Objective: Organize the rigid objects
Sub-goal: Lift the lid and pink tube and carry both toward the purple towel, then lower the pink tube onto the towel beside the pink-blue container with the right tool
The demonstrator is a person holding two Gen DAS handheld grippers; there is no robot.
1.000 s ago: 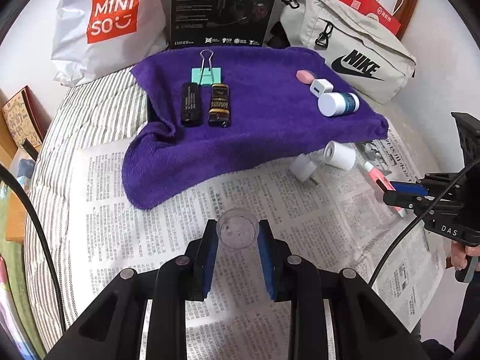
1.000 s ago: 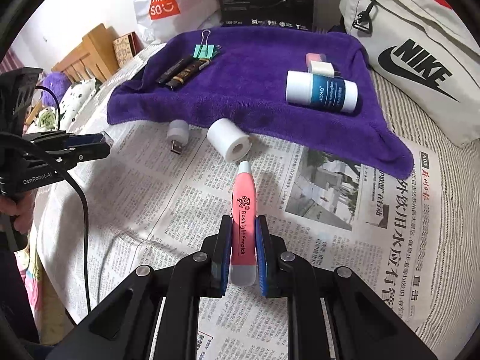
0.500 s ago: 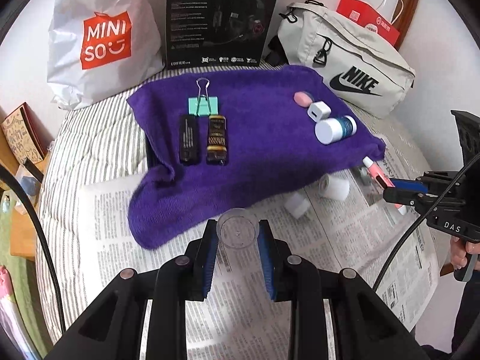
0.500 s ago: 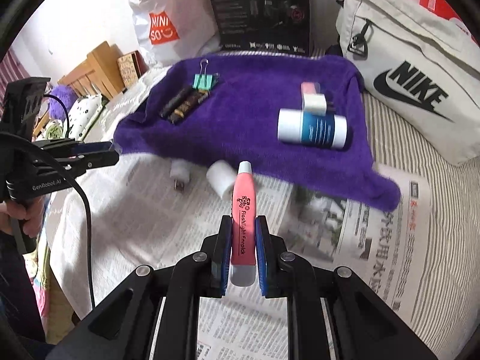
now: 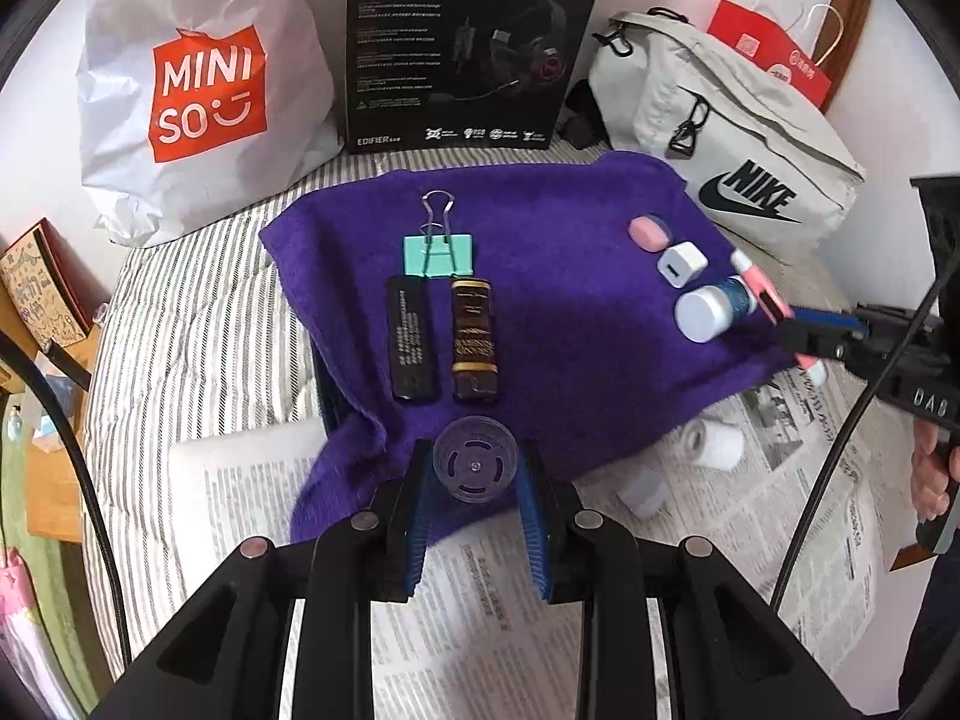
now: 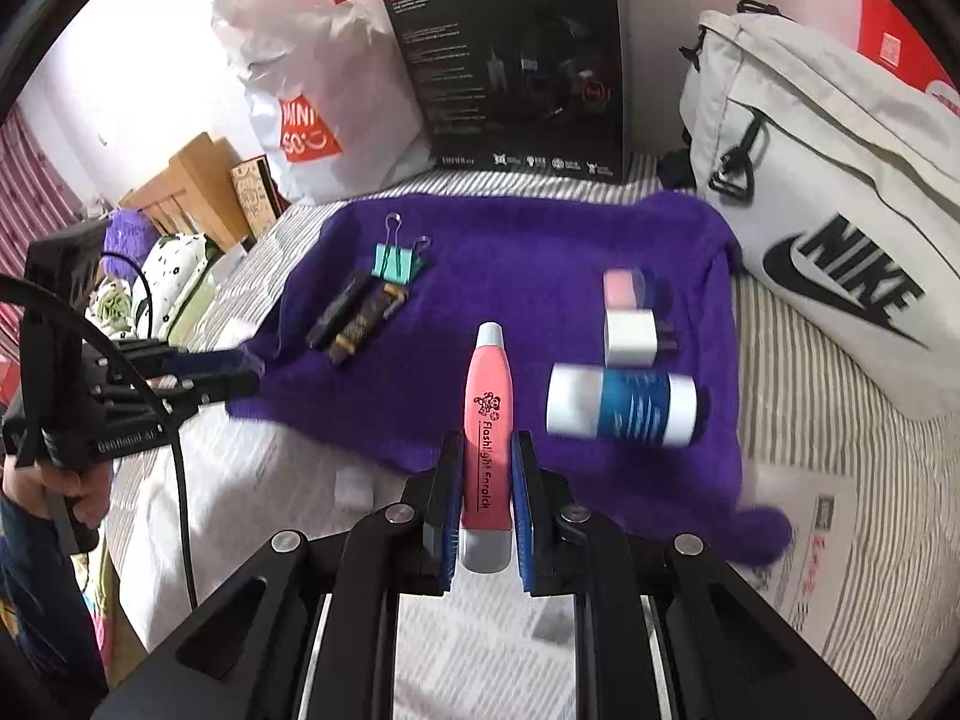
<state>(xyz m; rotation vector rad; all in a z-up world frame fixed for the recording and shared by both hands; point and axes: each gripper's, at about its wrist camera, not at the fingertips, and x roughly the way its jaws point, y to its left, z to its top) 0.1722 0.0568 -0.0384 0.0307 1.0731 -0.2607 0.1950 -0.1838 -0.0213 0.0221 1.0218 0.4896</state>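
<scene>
In the left wrist view my left gripper [image 5: 474, 483] is shut on a small clear round cap [image 5: 474, 467], above the near edge of the purple towel [image 5: 570, 348]. My right gripper [image 6: 486, 480] is shut on a pink flashlight earpick [image 6: 487, 414], whose tip points over the towel [image 6: 528, 252] beside the white-and-blue bottle [image 6: 621, 402]. On the towel also lie a teal binder clip [image 5: 437, 253], a black stick [image 5: 411, 345], a brown lighter [image 5: 474, 339], a pink eraser [image 5: 648, 232] and a white charger [image 5: 681, 264].
A white roll [image 5: 717, 445] and a white plug [image 5: 642, 489] rest on newspaper [image 5: 492, 594] near the towel's front right. A Miniso bag [image 5: 204, 96], a black headset box [image 5: 468, 42] and a Nike bag [image 5: 738, 162] line the back of the striped bed.
Both grippers have moved forward and up, from over the newspaper to over the towel's near edge, each keeping its object. The roll and plug stayed on the newspaper.
</scene>
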